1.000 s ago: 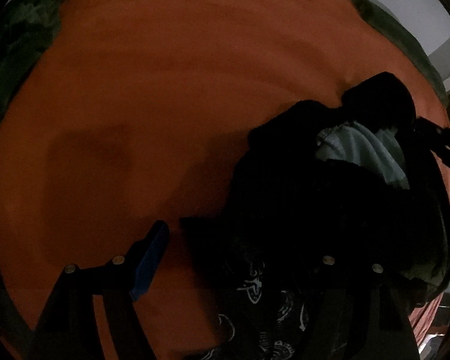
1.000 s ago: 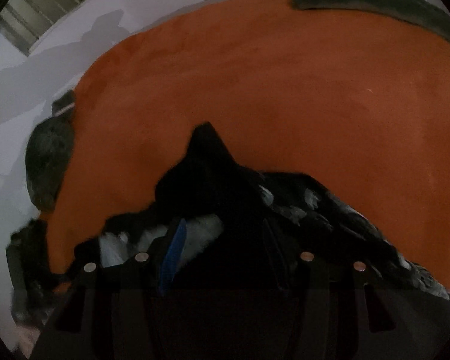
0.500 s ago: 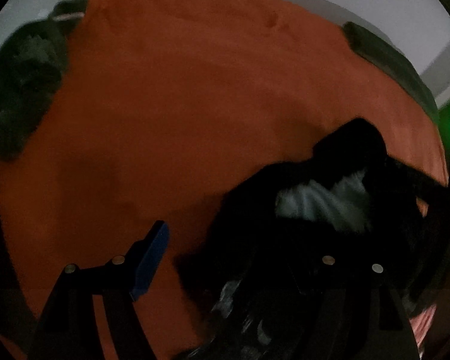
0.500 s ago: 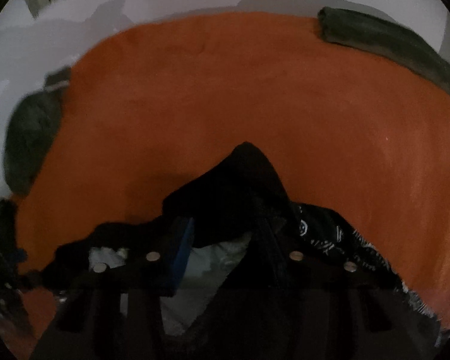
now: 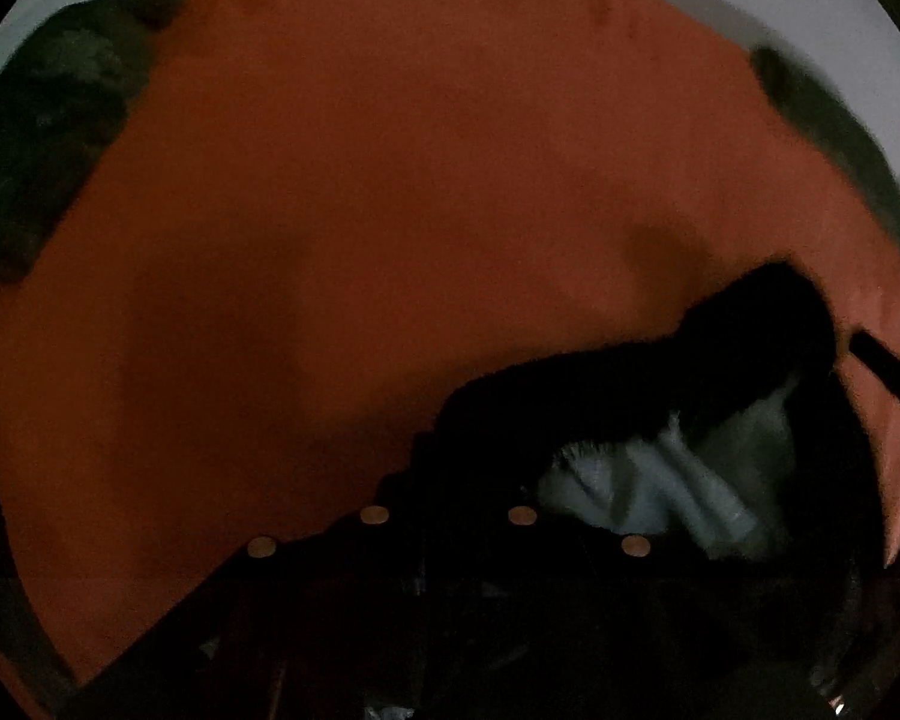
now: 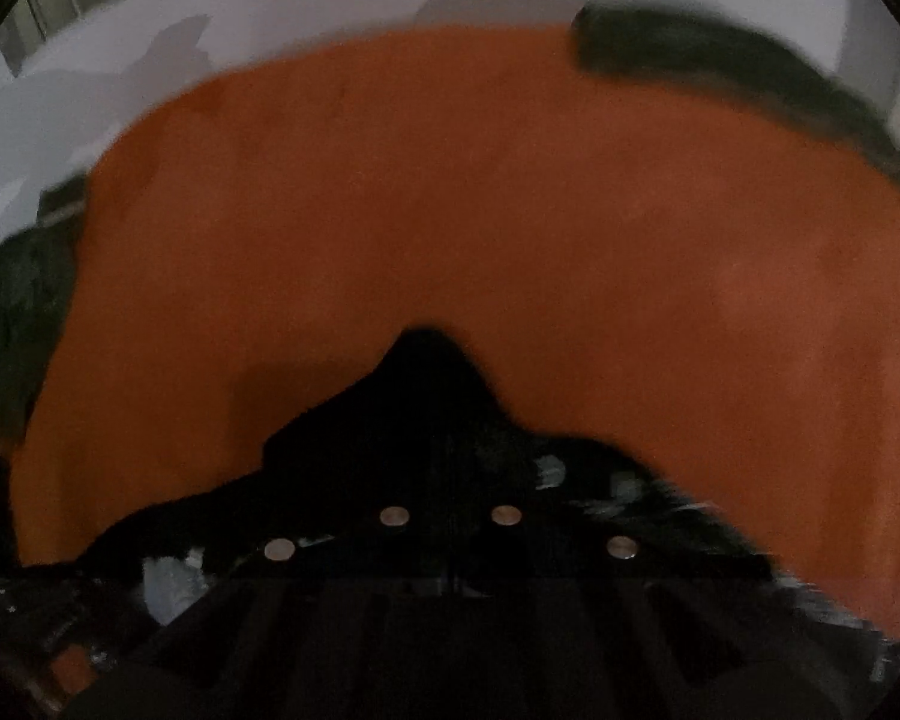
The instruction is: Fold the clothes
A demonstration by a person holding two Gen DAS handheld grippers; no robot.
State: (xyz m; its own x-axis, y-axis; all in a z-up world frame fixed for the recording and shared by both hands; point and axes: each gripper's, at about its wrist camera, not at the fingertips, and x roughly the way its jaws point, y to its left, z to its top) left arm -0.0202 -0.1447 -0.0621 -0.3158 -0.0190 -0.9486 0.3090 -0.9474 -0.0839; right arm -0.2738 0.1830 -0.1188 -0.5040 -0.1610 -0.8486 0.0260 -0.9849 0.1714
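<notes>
A black garment (image 5: 660,384) with a pale grey lining (image 5: 678,480) lies bunched on the orange bedspread (image 5: 390,210). In the left wrist view my left gripper (image 5: 450,480) has its fingers drawn together on a dark fold of it. The right wrist view shows the same black garment (image 6: 432,396) rising to a peak just ahead of my right gripper (image 6: 450,468), whose fingers are also pressed together on the cloth. White print shows on the garment's right side. Both sets of fingertips are lost in the dark fabric.
The orange bedspread (image 6: 510,210) stretches wide ahead of both grippers. A dark green bundle (image 5: 48,138) sits at its far left edge and a folded green cloth (image 6: 720,60) at its far right. A white wall (image 6: 330,0) stands behind.
Both grippers were open with blue pads showing; now both have shut on the black garment. The cloth has lifted and both cameras tilted up toward the wall.
</notes>
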